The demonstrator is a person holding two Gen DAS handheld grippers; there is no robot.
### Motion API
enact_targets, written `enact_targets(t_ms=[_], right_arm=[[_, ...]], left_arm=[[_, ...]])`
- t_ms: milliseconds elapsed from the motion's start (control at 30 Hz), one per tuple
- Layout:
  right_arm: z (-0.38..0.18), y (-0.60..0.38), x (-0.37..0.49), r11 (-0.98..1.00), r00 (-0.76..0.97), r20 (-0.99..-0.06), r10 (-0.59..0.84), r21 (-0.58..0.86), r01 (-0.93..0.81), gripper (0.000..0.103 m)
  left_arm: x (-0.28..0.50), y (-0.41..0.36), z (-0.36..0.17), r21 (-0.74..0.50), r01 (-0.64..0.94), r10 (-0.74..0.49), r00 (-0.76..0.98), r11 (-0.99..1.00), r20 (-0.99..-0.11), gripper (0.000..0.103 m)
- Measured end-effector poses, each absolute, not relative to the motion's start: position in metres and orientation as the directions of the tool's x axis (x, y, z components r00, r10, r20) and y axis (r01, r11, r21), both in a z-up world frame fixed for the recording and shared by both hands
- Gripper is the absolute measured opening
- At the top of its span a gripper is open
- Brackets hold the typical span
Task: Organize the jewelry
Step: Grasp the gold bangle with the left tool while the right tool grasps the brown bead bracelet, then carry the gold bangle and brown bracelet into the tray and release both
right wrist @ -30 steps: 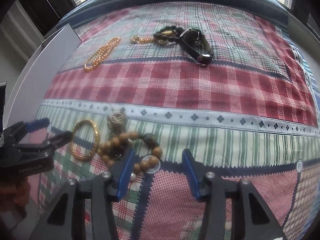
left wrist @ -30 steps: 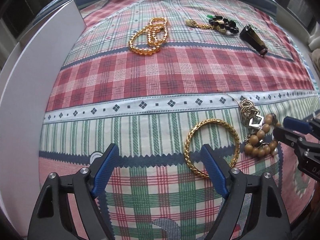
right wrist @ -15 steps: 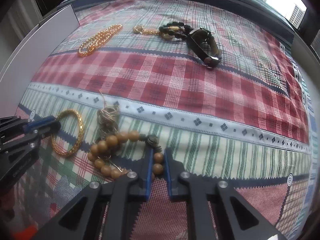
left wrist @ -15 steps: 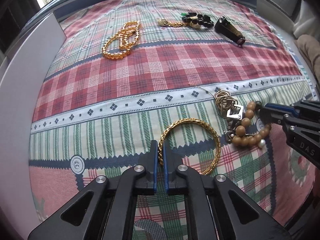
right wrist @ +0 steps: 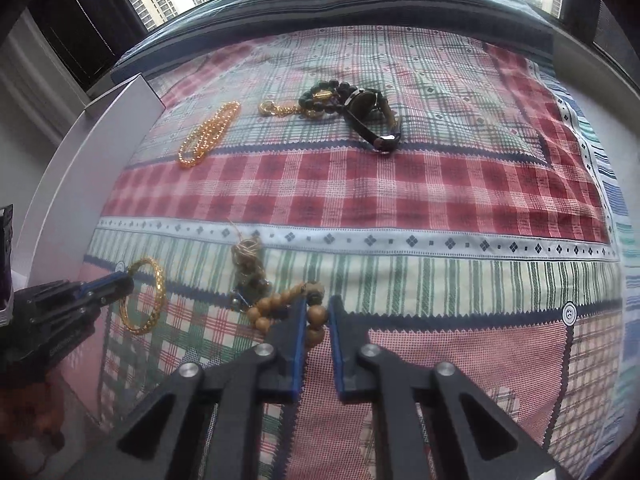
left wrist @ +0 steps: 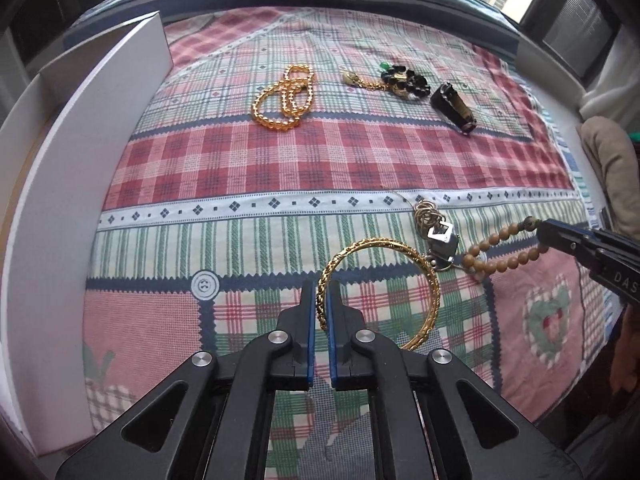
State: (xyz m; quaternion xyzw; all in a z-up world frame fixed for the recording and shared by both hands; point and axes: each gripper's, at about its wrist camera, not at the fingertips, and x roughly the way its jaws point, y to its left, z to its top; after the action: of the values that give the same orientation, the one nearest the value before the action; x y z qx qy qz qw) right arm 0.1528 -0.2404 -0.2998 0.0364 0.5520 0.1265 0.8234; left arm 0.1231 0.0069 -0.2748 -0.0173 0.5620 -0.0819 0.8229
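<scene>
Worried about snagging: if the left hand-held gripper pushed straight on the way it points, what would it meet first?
Probably the patchwork cloth just beyond the gold bangle that the left hand-held gripper already pinches; depth is unclear.

My left tongs (left wrist: pixel 321 300) cover part of the gold bangle (left wrist: pixel 424 272) at its nine o'clock rim. My right tongs (right wrist: pixel 318 312) hide several beads of the wooden bracelet (right wrist: pixel 276 304). The tangle of chain (right wrist: pixel 250 268) at eleven o'clock of those beads is too blurred to sort out. The white box (left wrist: pixel 60 184) runs off the left edge.
</scene>
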Motion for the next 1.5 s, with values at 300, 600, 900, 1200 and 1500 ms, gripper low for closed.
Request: enact_targets(t_ms=[300, 600, 900, 1200, 1500], right_arm=[[-0.229, -0.217, 0.138, 0.944, 0.38, -0.875, 0.299, 0.215, -0.249, 0.011], [-0.157, -0.1, 0.139, 0.823, 0.36, -0.794, 0.491, 0.286, -0.491, 0.011], [-0.118, 0.07, 0.185, 0.604, 0.223, -0.708, 0.67, 0.345, -0.718, 0.011], [-0.158, 0.199, 0.241, 0.522, 0.125, -0.75, 0.649, 0.32, -0.791, 0.011], [-0.218, 0.236, 0.271, 0.569, 0.094, -0.81, 0.578, 0.319, -0.758, 0.012]], left_arm=[[0.087, 0.064, -0.209, -0.132, -0.03, -0.112, 0.364, 0.991, -0.925, 0.003], [0.06, 0.192, -0.157, -0.175, -0.352, -0.02, 0.404, 0.919, -0.915, 0.003], [0.11, 0.299, -0.155, -0.118, -0.468, 0.116, 0.442, 0.876, -0.889, 0.003], [0.169, 0.369, -0.226, -0.095, -0.523, 0.123, 0.368, 0.847, -0.922, 0.003], [0.192, 0.385, -0.264, -0.034, -0.507, 0.163, 0.338, 0.861, -0.927, 0.009]])
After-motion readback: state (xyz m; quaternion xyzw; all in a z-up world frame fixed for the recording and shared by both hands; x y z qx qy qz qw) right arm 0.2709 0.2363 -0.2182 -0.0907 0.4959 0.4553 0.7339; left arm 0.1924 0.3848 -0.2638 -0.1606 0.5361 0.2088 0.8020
